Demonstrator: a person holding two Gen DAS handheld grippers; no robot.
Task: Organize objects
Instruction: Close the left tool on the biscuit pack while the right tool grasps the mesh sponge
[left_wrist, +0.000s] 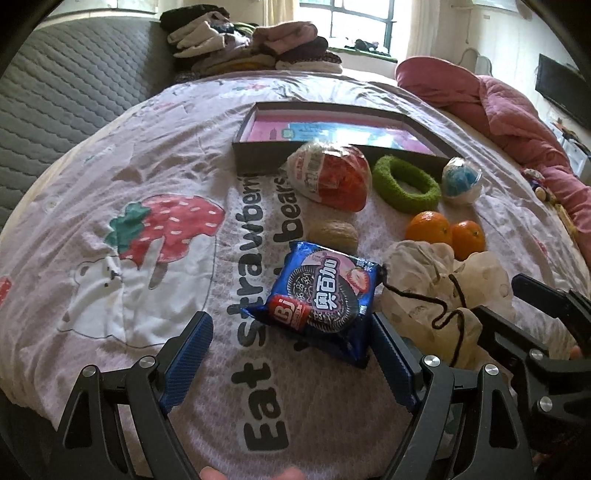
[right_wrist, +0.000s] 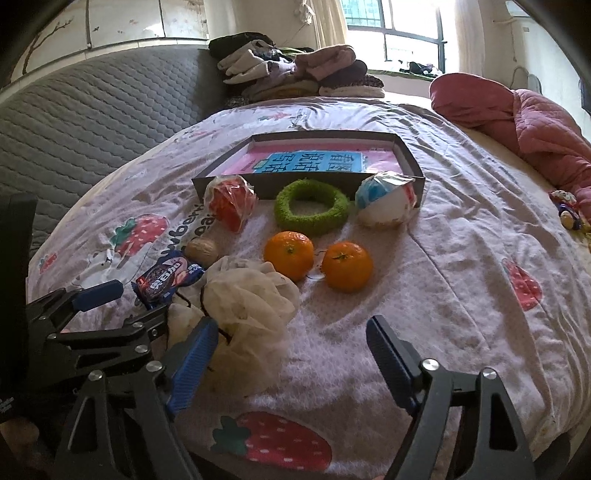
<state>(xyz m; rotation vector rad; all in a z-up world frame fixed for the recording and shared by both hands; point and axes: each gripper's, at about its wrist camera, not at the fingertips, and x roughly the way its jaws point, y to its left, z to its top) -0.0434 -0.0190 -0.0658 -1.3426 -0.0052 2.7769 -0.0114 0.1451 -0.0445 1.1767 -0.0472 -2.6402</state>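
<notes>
A blue cookie packet (left_wrist: 325, 295) lies on the strawberry-print bedsheet, its near corner between the fingers of my open left gripper (left_wrist: 291, 354). Beside it sits a white mesh drawstring bag (right_wrist: 251, 306), touching the left finger of my open right gripper (right_wrist: 291, 354), which holds nothing. Farther off lie a walnut (left_wrist: 334, 236), two oranges (right_wrist: 288, 254) (right_wrist: 347, 266), a green fuzzy ring (right_wrist: 312, 212), a red wrapped ball (right_wrist: 231, 201) and a blue-white wrapped ball (right_wrist: 384, 201). Behind them stands a shallow dark box (right_wrist: 266, 182) with a pink book inside.
Folded clothes (left_wrist: 251, 44) are piled at the bed's far end against a grey quilted headboard (left_wrist: 74, 92). A pink quilt (right_wrist: 535, 122) is bunched at the right, with a small toy (right_wrist: 569, 210) by it. Bare sheet lies right of the oranges.
</notes>
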